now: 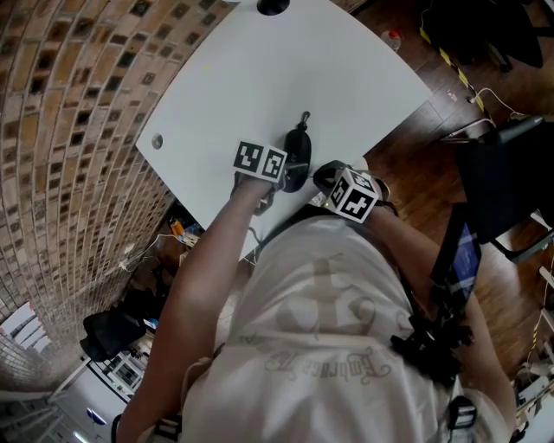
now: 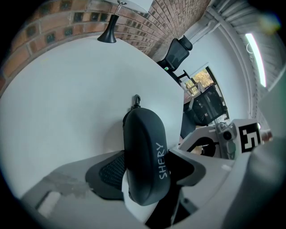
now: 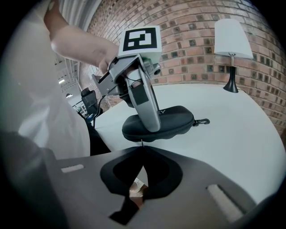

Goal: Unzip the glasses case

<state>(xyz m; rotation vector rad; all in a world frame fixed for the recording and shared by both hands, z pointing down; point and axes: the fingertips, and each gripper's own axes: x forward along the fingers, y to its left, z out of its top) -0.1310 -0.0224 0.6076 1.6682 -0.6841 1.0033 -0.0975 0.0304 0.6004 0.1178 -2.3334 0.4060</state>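
Note:
A black zipped glasses case [image 1: 299,154] lies near the front edge of the white table [image 1: 260,78], a small clip loop [image 1: 305,118] at its far end. My left gripper [image 1: 288,171] straddles the case [image 2: 144,152] across its width, both pads pressed on its sides, and one left finger [image 3: 149,107] crosses the case [image 3: 176,118] in the right gripper view. My right gripper [image 3: 142,146] sits at the case's near end with its jaws closed together on the thin zipper pull [image 3: 141,142]. In the head view the right gripper [image 1: 322,178] is just right of the case.
A lamp [image 3: 231,44] stands at the table's far side, its base [image 1: 273,7] near the far edge. A brick wall [image 1: 61,130] runs along the left. A black office chair [image 1: 511,173] stands on the wooden floor to the right. A round cable hole [image 1: 157,141] sits near the table's left edge.

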